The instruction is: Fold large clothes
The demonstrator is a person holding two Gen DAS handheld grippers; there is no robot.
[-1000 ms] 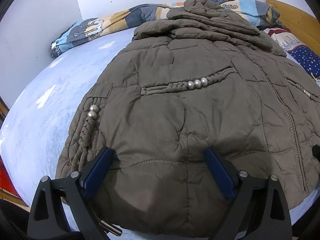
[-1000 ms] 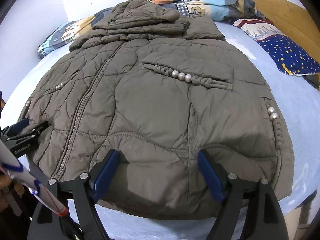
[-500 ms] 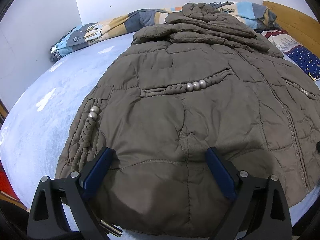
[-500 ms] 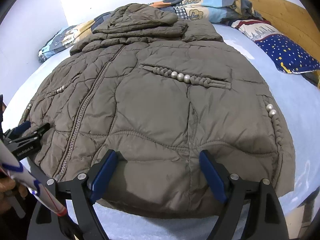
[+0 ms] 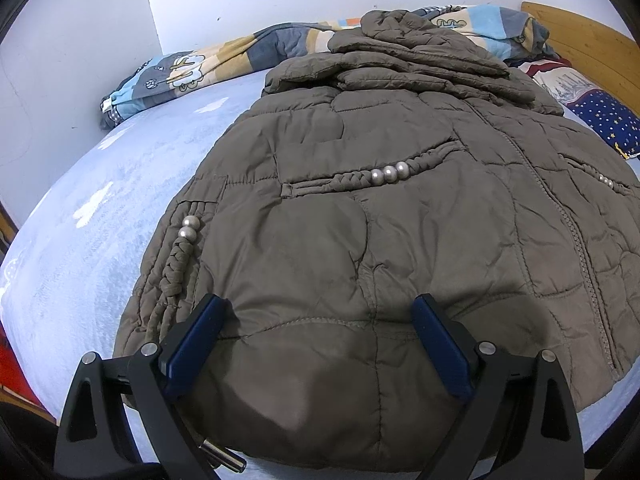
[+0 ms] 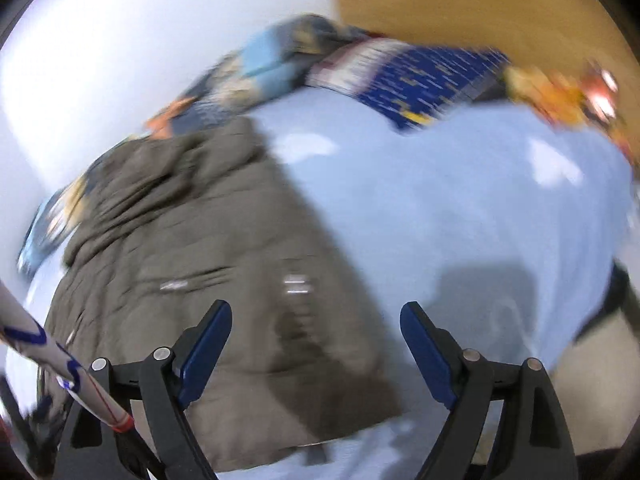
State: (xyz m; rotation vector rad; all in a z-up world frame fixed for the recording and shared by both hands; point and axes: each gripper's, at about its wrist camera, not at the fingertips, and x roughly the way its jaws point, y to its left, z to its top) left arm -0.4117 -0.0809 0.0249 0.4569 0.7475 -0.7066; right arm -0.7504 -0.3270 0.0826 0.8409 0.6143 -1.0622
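An olive-brown quilted jacket (image 5: 360, 220) lies spread front-up on the light blue bed (image 5: 100, 208), zip closed, sleeves and hood folded in at the far end. My left gripper (image 5: 318, 312) hangs open over the jacket's near hem, both blue fingers above the fabric and nothing pinched. The right wrist view is blurred by motion. There the jacket (image 6: 208, 280) fills the left half. My right gripper (image 6: 316, 312) is open and straddles the jacket's right edge: its left finger is over fabric, its right finger over bare sheet (image 6: 460, 220).
A patterned quilt (image 5: 208, 64) lies bunched along the white wall. A navy star-print pillow (image 5: 604, 116) rests by the wooden headboard (image 5: 580, 36). A white striped rod (image 6: 60, 364) crosses the lower left of the right wrist view. The bed's near edge is just below both grippers.
The right gripper has swung to the right and rolled, so the jacket has slid to the left of its view and the picture is smeared. The left gripper has stayed put.
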